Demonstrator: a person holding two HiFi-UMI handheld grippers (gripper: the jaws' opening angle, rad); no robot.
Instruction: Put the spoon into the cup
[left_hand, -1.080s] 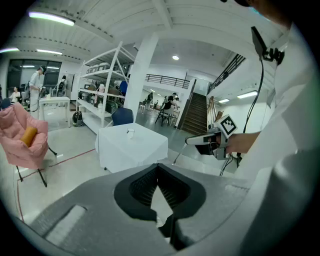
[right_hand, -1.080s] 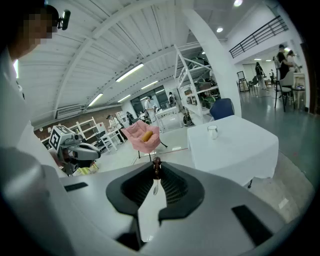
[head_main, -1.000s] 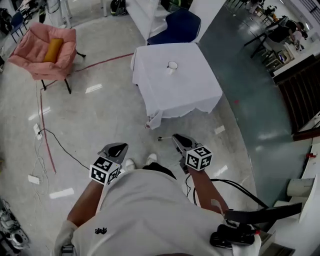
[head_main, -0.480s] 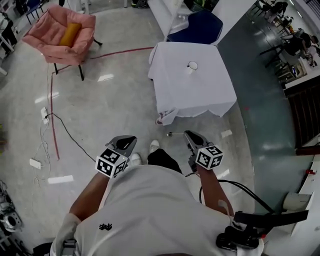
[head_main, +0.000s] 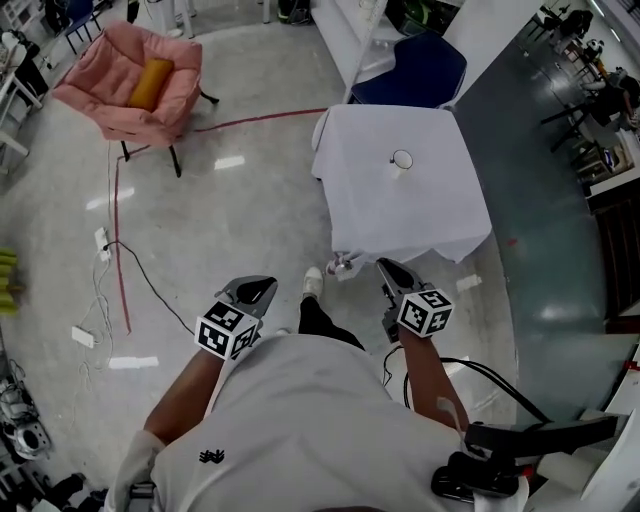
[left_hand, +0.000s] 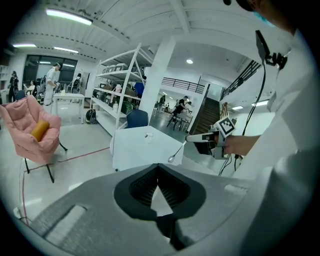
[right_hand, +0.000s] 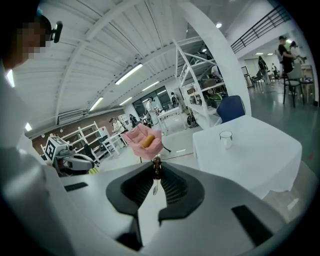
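The right gripper (right_hand: 156, 169) is clamped on a slim, silvery spoon (left_hand: 176, 151). The spoon sticks out ahead of its tips, with the small oval bowl lowest, as the left gripper view shows. The left gripper (left_hand: 158, 166) has its jaws together at the tips with nothing between them.

The cup (right_hand: 226, 139) is clear and upright. It stands ahead and to the right of the right gripper, well apart from it, near the middle of a white-draped table (head_main: 430, 215). The cloth's near edge hangs just beyond the spoon's bowl in the head view.

Ahead of the left gripper the floor (head_main: 230, 220) lies open. A red cable (head_main: 118, 230) and a pink chair (head_main: 130, 85) lie far off to its left.
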